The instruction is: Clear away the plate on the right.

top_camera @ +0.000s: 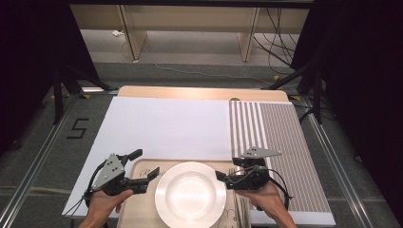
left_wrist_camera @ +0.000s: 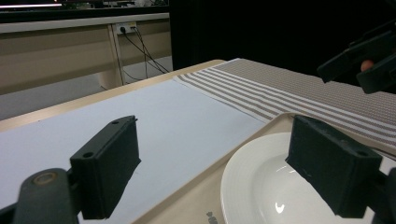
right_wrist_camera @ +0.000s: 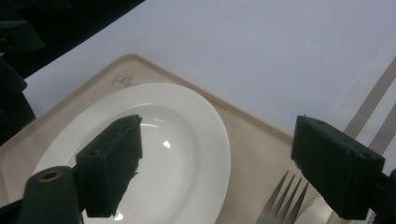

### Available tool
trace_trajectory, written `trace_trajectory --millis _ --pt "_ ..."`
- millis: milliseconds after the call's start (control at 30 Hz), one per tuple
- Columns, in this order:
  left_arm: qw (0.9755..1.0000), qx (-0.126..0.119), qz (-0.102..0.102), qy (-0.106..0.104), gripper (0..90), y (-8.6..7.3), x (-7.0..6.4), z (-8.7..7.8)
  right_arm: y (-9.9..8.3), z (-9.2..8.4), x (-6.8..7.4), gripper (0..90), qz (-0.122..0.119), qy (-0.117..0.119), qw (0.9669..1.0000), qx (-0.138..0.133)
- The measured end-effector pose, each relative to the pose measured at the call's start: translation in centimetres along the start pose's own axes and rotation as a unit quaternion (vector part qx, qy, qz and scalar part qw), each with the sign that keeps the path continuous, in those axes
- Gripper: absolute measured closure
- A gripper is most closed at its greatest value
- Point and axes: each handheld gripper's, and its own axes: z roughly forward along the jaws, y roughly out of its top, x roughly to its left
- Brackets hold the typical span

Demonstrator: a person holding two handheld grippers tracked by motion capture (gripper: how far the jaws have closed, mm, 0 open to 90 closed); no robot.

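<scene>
Grey carpet surrounds the table (top_camera: 199, 91), which carries a white sheet (top_camera: 166, 126) on its left and middle and a striped mat (top_camera: 275, 137) along its right edge. At the near edge sits a beige tray (top_camera: 138, 209). Left tool (top_camera: 145, 165) hovers released over the tray's left end; a white plate (top_camera: 190, 194) lies mid-tray; forks (right_wrist_camera: 282, 198) lie right of it; right tool (top_camera: 227, 167) hangs released above them.

A plate (top_camera: 190, 192) sits on a tray (top_camera: 138, 209) at the table's near edge, forks (top_camera: 236, 202) just right of it, a striped mat (top_camera: 280, 142) farther right
</scene>
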Motion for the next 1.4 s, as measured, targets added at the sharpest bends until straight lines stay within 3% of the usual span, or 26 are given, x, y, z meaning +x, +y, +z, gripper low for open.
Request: trace_trajectory --millis 200,367,600,733,767,967,1200,1233,1400 --pt "1.0000 0.002 -0.005 -0.002 15.9 -0.1 0.0 0.0 -0.2 -0.7 0.3 15.4 -0.017 -0.009 0.9991 -0.038" --pt "1.0000 0.002 -0.006 -0.003 15.9 -0.1 0.1 0.1 -0.4 -1.5 0.6 14.9 -0.033 -0.024 0.9978 -0.052" --pt "1.0000 0.001 -0.006 -0.001 15.9 -0.1 0.1 0.0 -0.7 -2.5 0.7 14.4 -0.038 -0.041 0.9950 -0.083" --pt "1.0000 0.000 -0.007 -0.002 15.9 -0.1 0.1 0.0 -1.2 -3.0 0.8 14.3 -0.030 -0.049 0.9935 -0.098" --pt "0.9999 -0.005 -0.009 -0.005 15.9 -0.1 0.1 0.1 -1.4 -3.3 0.7 14.4 -0.040 -0.048 0.9936 -0.094" --pt "1.0000 -0.002 -0.008 -0.003 15.8 -0.1 0.1 -0.1 -2.2 -3.6 1.0 14.0 -0.023 -0.057 0.9909 -0.119" --pt "0.9999 -0.003 -0.011 -0.002 15.8 -0.1 0.2 -0.2 -3.1 -4.5 1.1 14.0 -0.012 -0.061 0.9913 -0.116" --pt "0.9999 -0.002 -0.011 -0.002 15.8 -0.1 0.2 -0.2 -3.3 -4.5 1.0 14.0 -0.014 -0.068 0.9898 -0.124" --pt "0.9999 -0.003 -0.010 -0.002 15.8 -0.1 0.1 -0.1 -3.8 -5.1 0.6 14.0 -0.006 -0.072 0.9886 -0.133"
